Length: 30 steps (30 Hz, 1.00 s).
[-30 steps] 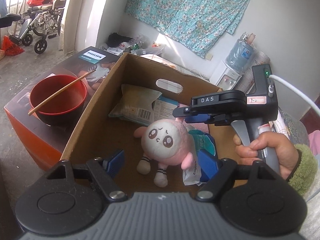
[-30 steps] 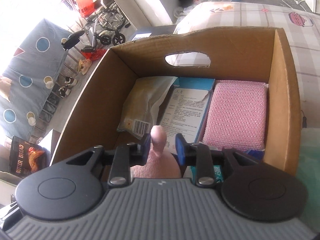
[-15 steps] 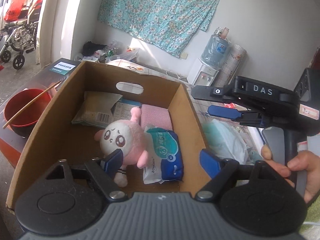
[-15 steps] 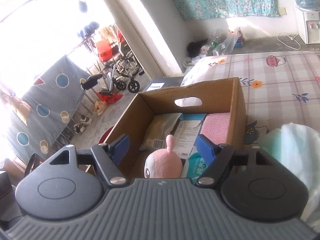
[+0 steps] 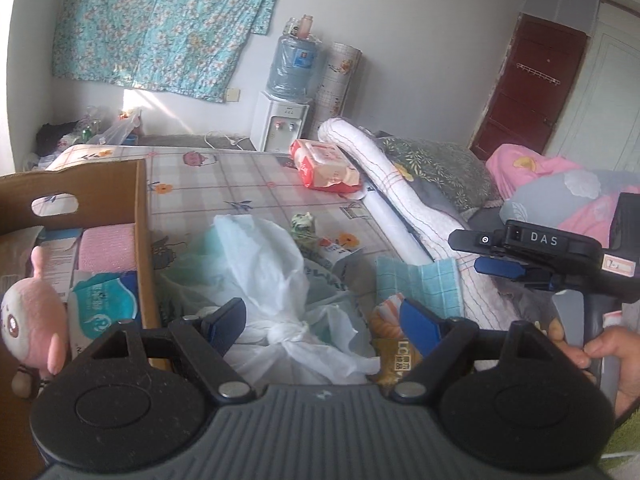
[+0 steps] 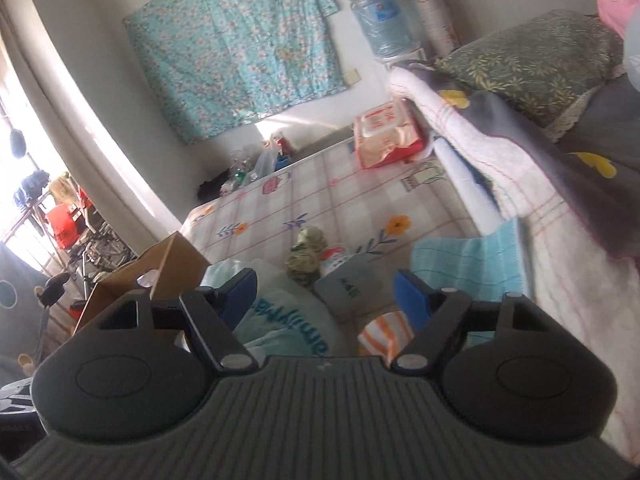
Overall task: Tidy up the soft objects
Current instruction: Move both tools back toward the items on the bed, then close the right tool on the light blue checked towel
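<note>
A: Both our grippers have swung away from the cardboard box (image 5: pixel 140 240) toward the loose items on the bed (image 5: pixel 256 176); our right gripper (image 6: pixel 324 292) has just been opening its jaws, and nothing sits between them now, while a second ago they closed on the pink plush toy (image 5: pixel 32 320); our left gripper (image 5: pixel 322 320) also stands released and empty.

B: Item, plush toy: lodged in the box at the near right corner, beside the blue tissue pack (image 5: pixel 106 304); its ear points up toward the far wall of the box, its striped feet toward us, so its long axis runs near to far.

A: Items outstanding: white plastic bag (image 5: pixel 272 280), knotted, directly ahead of our left jaws; teal towel (image 6: pixel 468 264) against the rolled blanket; orange-striped packet (image 6: pixel 384 336); red wipes pack (image 5: pixel 324 164) well apart, further up the bed.

B: Risks, as we judge them: the bag is slack, so jaws closing on a loose fold could slip or spill its contents; our two grippers are near each other and could collide over one target; the box looks fairly full, so a bulky bag may topple the toy.
</note>
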Tool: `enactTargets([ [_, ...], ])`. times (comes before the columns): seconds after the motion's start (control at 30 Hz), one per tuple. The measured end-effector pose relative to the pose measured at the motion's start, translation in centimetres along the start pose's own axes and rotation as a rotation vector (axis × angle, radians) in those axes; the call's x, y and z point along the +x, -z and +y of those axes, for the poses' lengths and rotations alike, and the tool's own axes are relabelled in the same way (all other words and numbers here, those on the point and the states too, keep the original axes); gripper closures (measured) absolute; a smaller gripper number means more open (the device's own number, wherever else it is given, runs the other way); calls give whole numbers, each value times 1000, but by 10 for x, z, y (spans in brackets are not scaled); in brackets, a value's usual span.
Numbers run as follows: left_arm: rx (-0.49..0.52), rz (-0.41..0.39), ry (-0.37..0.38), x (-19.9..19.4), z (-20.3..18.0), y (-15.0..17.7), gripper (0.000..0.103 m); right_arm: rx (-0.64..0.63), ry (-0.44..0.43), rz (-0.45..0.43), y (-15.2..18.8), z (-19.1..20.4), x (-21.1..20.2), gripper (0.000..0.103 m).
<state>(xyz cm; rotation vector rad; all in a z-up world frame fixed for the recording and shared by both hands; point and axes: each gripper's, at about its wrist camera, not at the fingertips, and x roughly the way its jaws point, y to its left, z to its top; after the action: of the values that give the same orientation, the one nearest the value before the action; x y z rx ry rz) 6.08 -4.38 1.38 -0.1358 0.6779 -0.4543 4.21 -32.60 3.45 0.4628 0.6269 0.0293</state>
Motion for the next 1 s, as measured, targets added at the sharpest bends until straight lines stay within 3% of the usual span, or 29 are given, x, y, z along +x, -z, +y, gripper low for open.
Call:
enactTargets([
  [0.1, 39, 8, 6, 15, -19, -4, 18, 23, 60, -5, -6, -40, 12, 31],
  [0.27, 76, 45, -21, 39, -39, -15, 20, 15, 119, 33, -20, -81, 52, 52],
  [0.43, 78, 67, -36, 49, -45, -20, 25, -23, 197, 73, -31, -100, 97, 66],
  [0.6, 69, 98, -32, 57, -47, -19, 29, -53, 218, 96, -33, -107, 116, 74],
  [0.73, 53, 103, -29, 57, -46, -18, 29, -93, 202, 101, -31, -99, 118, 88],
  [1.0, 42, 110, -18, 53, -45, -12, 29, -65, 201, 107, -25, -98, 119, 96],
])
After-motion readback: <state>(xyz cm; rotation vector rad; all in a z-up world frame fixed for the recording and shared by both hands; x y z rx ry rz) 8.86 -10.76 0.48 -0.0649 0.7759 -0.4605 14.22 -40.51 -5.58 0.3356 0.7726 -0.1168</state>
